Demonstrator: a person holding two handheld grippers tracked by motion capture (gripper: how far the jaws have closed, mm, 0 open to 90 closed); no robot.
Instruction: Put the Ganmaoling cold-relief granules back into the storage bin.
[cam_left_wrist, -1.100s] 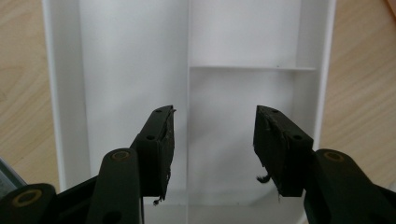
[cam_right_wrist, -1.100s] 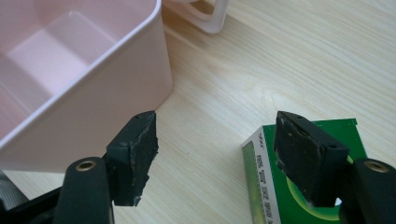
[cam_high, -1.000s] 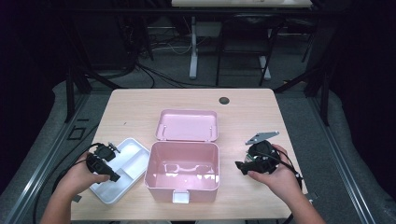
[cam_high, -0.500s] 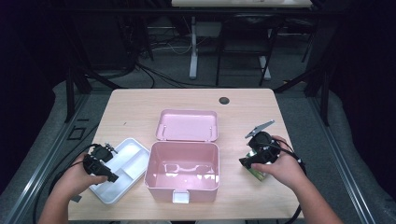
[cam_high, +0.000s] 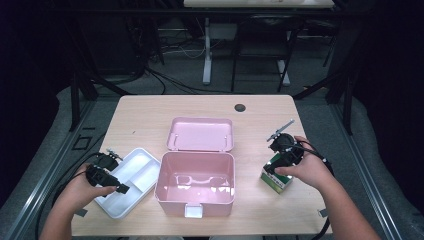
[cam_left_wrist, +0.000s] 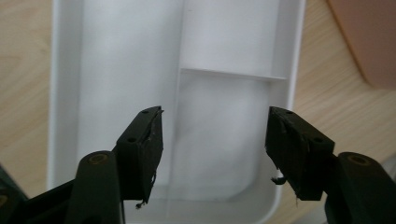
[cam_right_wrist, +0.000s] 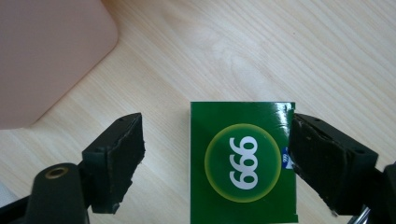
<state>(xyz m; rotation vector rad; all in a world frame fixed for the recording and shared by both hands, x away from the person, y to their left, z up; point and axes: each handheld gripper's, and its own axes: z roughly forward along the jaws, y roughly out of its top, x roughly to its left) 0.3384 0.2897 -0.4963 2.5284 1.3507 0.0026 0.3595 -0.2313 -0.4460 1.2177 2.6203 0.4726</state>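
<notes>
A green carton printed 999 (cam_right_wrist: 243, 163) lies flat on the wooden table (cam_high: 150, 120), right of an open pink box (cam_high: 195, 182). My right gripper (cam_right_wrist: 217, 119) straddles the carton (cam_high: 276, 180). Its jaws have just been opening: the right pad sits at the carton's edge, the left pad stands well off it. A white divided tray (cam_left_wrist: 126, 56) lies left of the pink box. My left gripper (cam_left_wrist: 215, 116) hangs over the tray (cam_high: 131, 180), and its jaws have just been opening too, with nothing between them. In the high view the left gripper (cam_high: 122, 189) points at the tray, and the right gripper (cam_high: 272, 170) is above the carton.
The pink box's lid (cam_high: 200, 134) lies folded back toward the far side. A corner of the pink box (cam_right_wrist: 46, 51) shows at the upper left of the right gripper view. A round dark hole (cam_high: 240, 107) sits near the table's far edge.
My right hand has shifted to the right, away from the pink box, and the green carton now shows beneath it. The left hand has stayed over the tray.
</notes>
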